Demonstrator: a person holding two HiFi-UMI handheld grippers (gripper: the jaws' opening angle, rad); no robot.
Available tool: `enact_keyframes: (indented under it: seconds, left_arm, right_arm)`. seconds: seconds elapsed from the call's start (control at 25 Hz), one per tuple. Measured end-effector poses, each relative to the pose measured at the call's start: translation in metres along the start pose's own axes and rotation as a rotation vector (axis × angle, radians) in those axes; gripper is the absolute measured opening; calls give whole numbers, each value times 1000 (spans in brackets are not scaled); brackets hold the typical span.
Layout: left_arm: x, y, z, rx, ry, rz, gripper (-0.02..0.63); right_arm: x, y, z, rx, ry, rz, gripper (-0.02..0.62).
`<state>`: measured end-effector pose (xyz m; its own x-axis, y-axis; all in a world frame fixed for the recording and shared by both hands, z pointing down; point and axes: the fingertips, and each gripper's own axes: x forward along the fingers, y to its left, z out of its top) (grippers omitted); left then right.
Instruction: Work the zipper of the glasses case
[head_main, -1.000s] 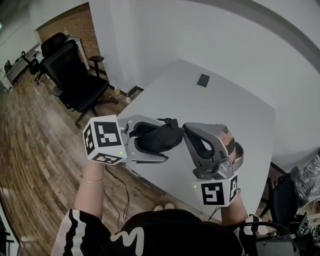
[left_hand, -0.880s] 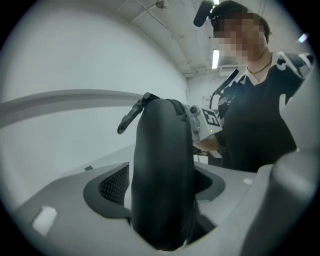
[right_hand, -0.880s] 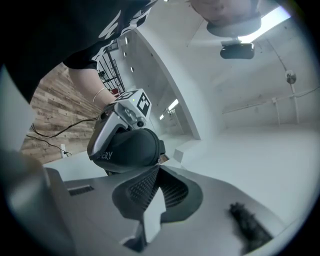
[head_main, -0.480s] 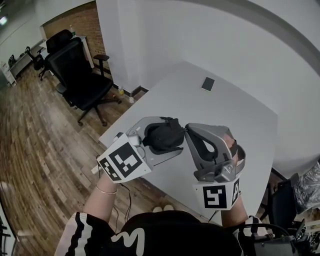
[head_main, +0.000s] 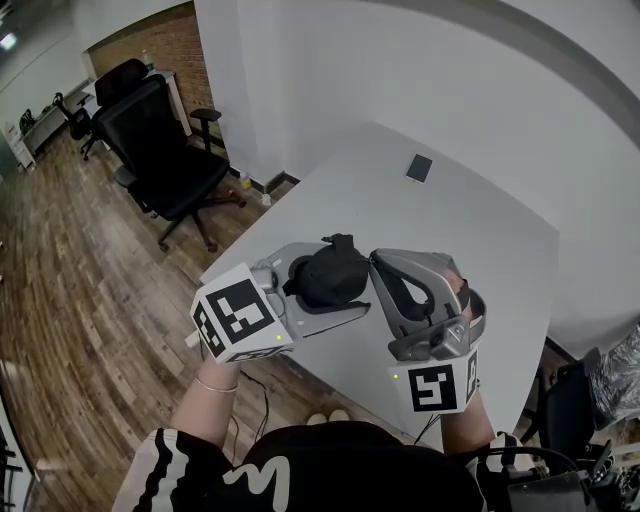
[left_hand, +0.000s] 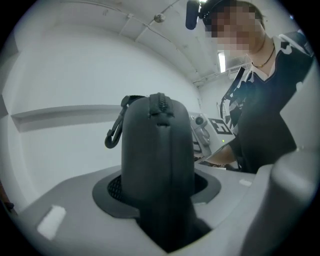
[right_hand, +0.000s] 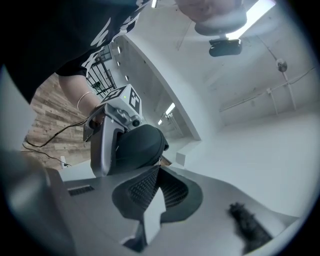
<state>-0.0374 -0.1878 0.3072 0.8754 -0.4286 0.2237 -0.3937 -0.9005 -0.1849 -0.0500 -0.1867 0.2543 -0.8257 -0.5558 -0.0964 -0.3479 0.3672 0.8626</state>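
Black and rounded, the glasses case (left_hand: 157, 165) is being gripped in the air above the white table (head_main: 480, 250), near its front edge, between the jaws of the left gripper (head_main: 336, 284), which are closing on its sides. Its lower end is being swallowed by the gap between those jaws and cannot be seen. In the left gripper view the zipper (left_hand: 159, 104) is being shown running over the case's crown, with a dark clip (left_hand: 114, 136) hanging at its upper left.

The right gripper (right_hand: 156, 174) is being pressed, jaws clenched together, tip-first against the case's edge. A small tan speck is being glimpsed at the tips, but whether the zipper pull is being pinched there cannot be told. In the head view that meeting point is being masked by the grippers' grey shells, and the person's left hand is being concealed behind a marker cube (head_main: 238, 318).

Black-and-white square codes are being displayed on both cubes. White lettering on the person's dark top is being cut off by the frame's lower edge and cannot be read. A dark phone (head_main: 419, 168) is being shown lying flat on the table's far side, well apart from the case, and a black office chair (head_main: 160, 150) is being seen on the wooden floor (head_main: 70, 320).
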Motion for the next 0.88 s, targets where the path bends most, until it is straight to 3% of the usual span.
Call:
enact_keyframes:
  seconds: [0.48,0.88]
  left_arm:
    - [-18,1,39,-95,-175,-51,262]
    - [-27,19,77,-159,-323,-67,262]
  right_arm:
    - [4,12,3,25,-33,17,5]
    - [12,23,-8,109,-18,40,5]
